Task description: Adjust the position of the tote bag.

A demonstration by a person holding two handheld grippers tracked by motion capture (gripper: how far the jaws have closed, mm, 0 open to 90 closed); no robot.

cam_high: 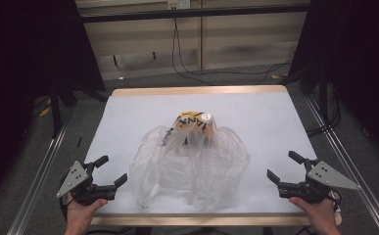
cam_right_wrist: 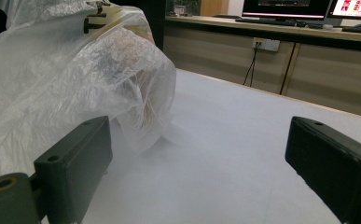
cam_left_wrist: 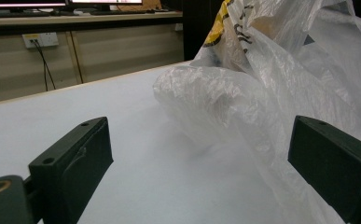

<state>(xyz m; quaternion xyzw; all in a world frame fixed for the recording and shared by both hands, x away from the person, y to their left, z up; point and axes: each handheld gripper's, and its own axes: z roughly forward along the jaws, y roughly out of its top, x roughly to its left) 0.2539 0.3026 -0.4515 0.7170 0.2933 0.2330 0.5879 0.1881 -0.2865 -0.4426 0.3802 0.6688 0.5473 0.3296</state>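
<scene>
At about 8 o'clock on the table (cam_high: 128, 105), your left gripper (cam_high: 112, 172) sits near the front left corner with its jaws spread wide and nothing between them, pointing toward the middle. From the left gripper view, its own two black jaws stand far apart, the right-hand one just in front of the crinkled skirt of the plastic bag (cam_left_wrist: 281, 93), though you cannot tell whether it touches the film. Moving toward the centre, the clear plastic bag (cam_high: 192, 164) lies heaped in the middle of the white table top, spilling toward 6 o'clock almost to the front edge; inside it, at the 12 o'clock end of the heap, a yellow and white package with black lettering (cam_high: 195, 123) stands up under the film. At about 4 o'clock, your right gripper (cam_high: 283, 167) rests near the front right corner, jaws likewise opened wide and empty, aimed back at the bag. In the right gripper view the bag (cam_right_wrist: 75, 79) bulges at the left, just beyond the left-hand jaw, with bare table between the jaws.
</scene>
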